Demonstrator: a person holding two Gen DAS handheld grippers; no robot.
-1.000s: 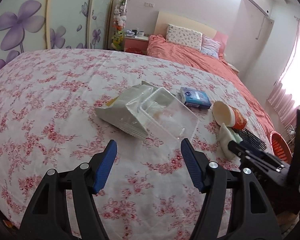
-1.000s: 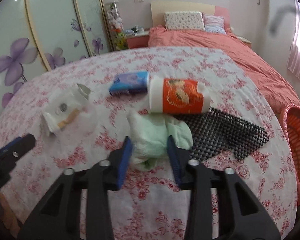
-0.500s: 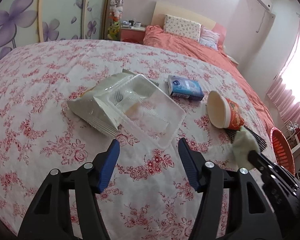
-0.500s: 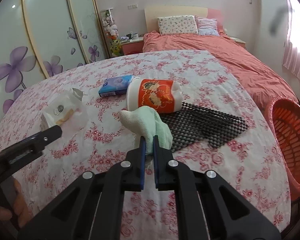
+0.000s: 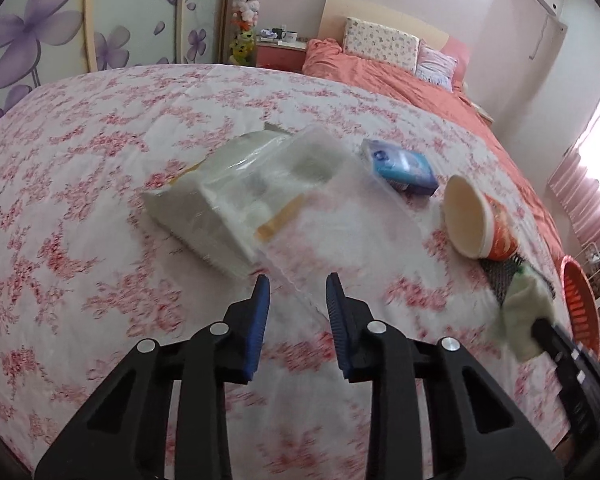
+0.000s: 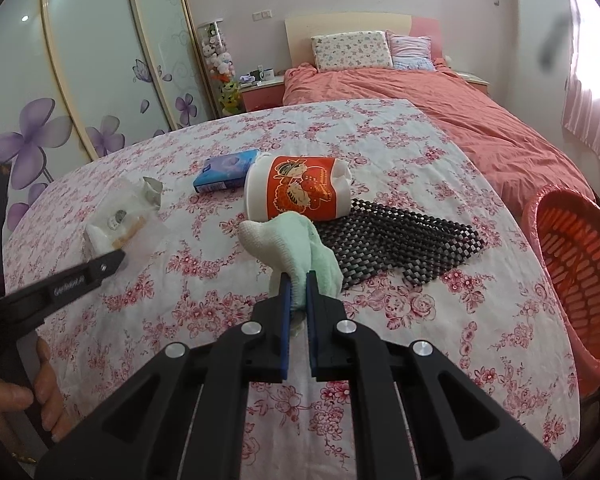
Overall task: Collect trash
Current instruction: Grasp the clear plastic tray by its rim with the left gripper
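Floral tablecloth (image 6: 420,320) covers the table. Beyond it: bed with coral quilt (image 6: 440,96), two pillows (image 6: 352,50), pink nightstand (image 6: 262,94), wardrobe doors with purple flowers (image 6: 32,136).

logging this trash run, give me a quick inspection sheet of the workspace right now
surface: floral cloth, wrinkled, covers the table.
job's things: clear tray atop white bag; blue pack; orange cup on its side; green cloth; black mesh mat.
clutter: nothing seen.
grippers: left tongs closing around the tray's near corner, pads not yet pressing; right tongs shut on the green cloth.
cables: nothing seen.
surroundings: orange basket right of the table; bed behind.
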